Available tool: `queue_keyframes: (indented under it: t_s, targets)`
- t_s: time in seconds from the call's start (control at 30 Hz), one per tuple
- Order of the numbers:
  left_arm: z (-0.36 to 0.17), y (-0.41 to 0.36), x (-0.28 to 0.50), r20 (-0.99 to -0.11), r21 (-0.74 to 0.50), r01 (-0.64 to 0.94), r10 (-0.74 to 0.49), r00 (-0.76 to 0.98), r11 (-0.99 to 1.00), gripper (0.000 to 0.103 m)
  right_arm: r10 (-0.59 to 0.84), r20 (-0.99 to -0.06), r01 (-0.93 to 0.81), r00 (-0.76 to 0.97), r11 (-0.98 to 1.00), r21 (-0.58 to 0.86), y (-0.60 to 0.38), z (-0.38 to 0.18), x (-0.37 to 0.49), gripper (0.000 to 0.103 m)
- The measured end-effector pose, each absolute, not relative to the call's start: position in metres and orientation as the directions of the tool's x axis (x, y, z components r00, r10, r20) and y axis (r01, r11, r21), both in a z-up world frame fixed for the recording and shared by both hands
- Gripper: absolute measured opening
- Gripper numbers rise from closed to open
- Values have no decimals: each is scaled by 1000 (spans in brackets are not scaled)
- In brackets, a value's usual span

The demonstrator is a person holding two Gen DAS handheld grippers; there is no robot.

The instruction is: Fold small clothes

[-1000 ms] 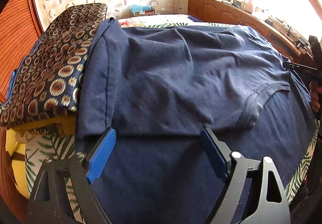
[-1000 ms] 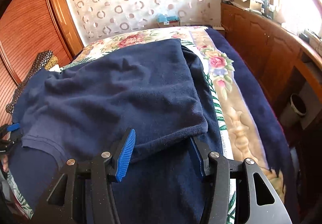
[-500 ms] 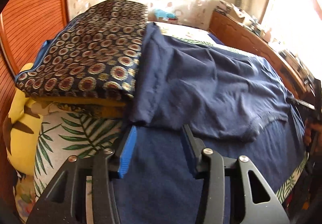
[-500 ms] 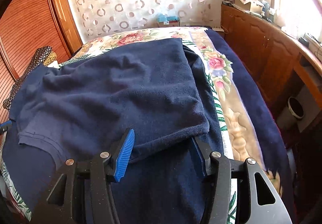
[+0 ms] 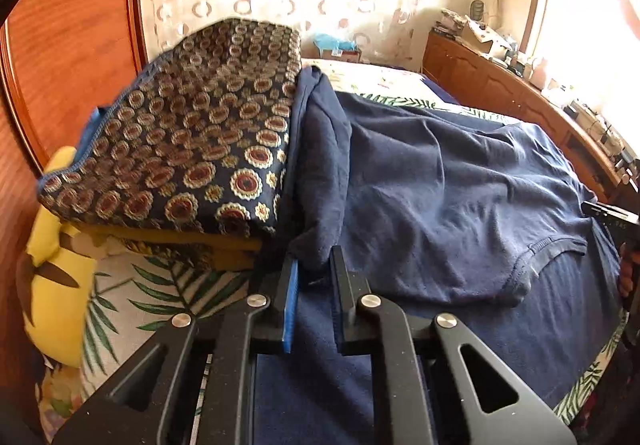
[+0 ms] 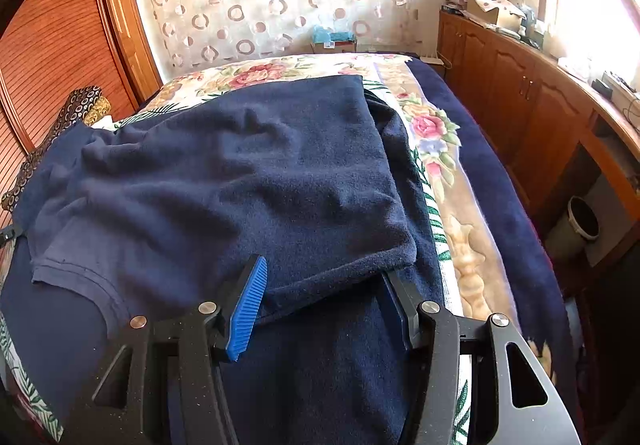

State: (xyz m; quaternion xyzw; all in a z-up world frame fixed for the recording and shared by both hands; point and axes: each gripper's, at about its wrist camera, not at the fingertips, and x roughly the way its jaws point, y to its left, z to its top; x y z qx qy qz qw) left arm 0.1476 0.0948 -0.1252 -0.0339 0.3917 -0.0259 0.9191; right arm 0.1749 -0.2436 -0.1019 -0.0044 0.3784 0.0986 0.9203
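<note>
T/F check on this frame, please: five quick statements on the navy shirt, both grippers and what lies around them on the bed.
1. The left gripper has a corner of the navy shirt between its closing jaws. True.
2. The right gripper is shut tight on the collar. False: its jaws stand apart around the shirt's folded edge, well away from the collar.
3. A folded cloth patterned with round medallions lies beside the shirt. True.
4. The shirt lies straight on a bare wooden floor. False: it lies on a dark blue blanket on the bed.
5. Wooden cabinets run along the wall by the window. True.
</note>
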Motion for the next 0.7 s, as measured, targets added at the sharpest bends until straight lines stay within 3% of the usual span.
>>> queue_keyframes:
  t_s: [0.23, 0.27, 0.3, 0.37, 0.4, 0.5, 0.7]
  targets:
    - [-131, 95, 163, -745, -68, 29, -70, 664, 997, 15, 175, -698, -185, 695, 981, 62, -244, -102, 175, 56]
    - [-130, 93, 163, -736, -70, 51, -86, 672, 996, 8, 173, -697, -182, 696, 981, 62, -244, -102, 175, 56]
    - [-129, 93, 162, -729, -75, 55, -93, 678, 996, 8, 174, -696, -182, 696, 981, 64, -244, -102, 175, 56]
    - [-125, 94, 160, -714, -94, 53, -105, 693, 994, 6, 182, -694, -185, 697, 980, 71, -246, -101, 176, 36]
    - [-121, 94, 158, -700, -106, 57, -115, 705, 993, 6, 202, -692, -197, 693, 977, 87, -247, -101, 176, 11]
    - [-105, 92, 149, -664, -114, 66, -125, 738, 991, 6, 231, -675, -193, 701, 972, 132, -255, -97, 177, 3]
    - [-68, 93, 131, -592, -143, 95, -162, 789, 985, 5, 274, -571, -238, 774, 961, 139, -264, -62, 149, 2]
